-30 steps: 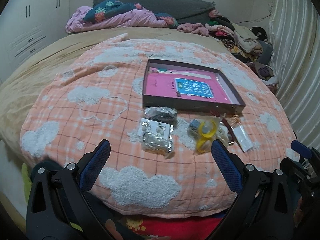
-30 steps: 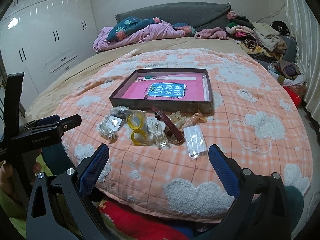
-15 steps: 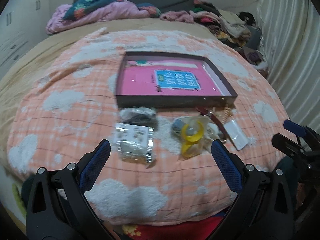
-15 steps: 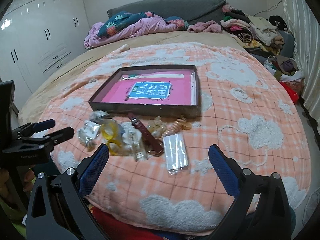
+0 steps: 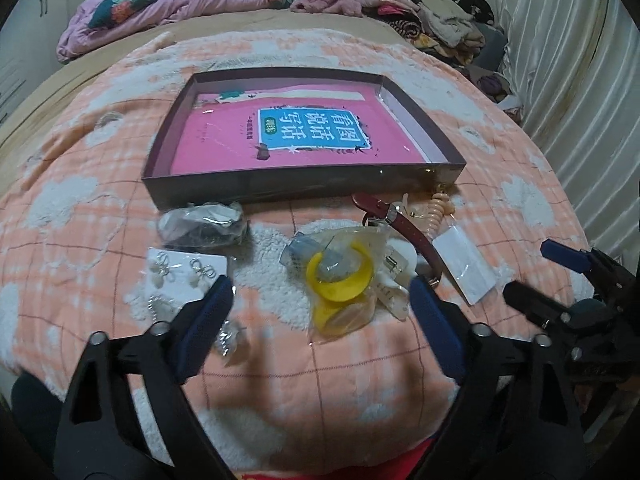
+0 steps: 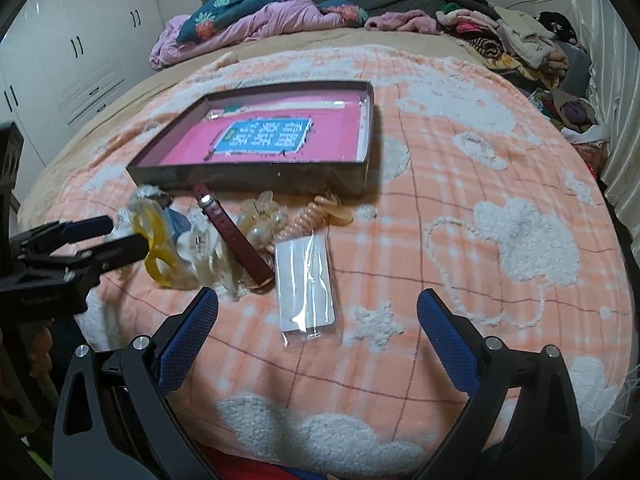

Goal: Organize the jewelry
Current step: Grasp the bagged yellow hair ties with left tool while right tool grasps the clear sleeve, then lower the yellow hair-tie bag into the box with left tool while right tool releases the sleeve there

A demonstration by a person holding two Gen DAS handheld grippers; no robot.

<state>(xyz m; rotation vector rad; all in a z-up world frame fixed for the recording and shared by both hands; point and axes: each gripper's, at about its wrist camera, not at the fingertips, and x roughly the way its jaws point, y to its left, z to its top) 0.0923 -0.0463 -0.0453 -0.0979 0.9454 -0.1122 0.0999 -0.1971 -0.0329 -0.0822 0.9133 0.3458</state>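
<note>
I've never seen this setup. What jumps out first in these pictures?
A shallow dark tray with a bright pink book inside lies mid-blanket. In front of it sits a scatter of bagged trinkets, with yellow rings and a maroon strap standing out. Two blue-padded grippers frame it: the left gripper, jaws closing on nothing, and the right gripper, open.

The left gripper [image 5: 322, 304] points forward and steeply down; its two blue-padded fingers [image 5: 204, 322] stand well apart and the jaws are closing, with nothing pressed between the pads; its black frame fills the lower corners of its own view. The right gripper [image 6: 318, 320] tilts down at much the same slope; its blue pads [image 6: 444, 344] are spread wide and grip nothing. Each tool shows in the other's view: the left gripper's tips [image 6: 100, 236] reach in from the left edge; the right gripper's tips [image 5: 560, 272] enter from the right edge; the two sit side by side, near but apart.
</note>
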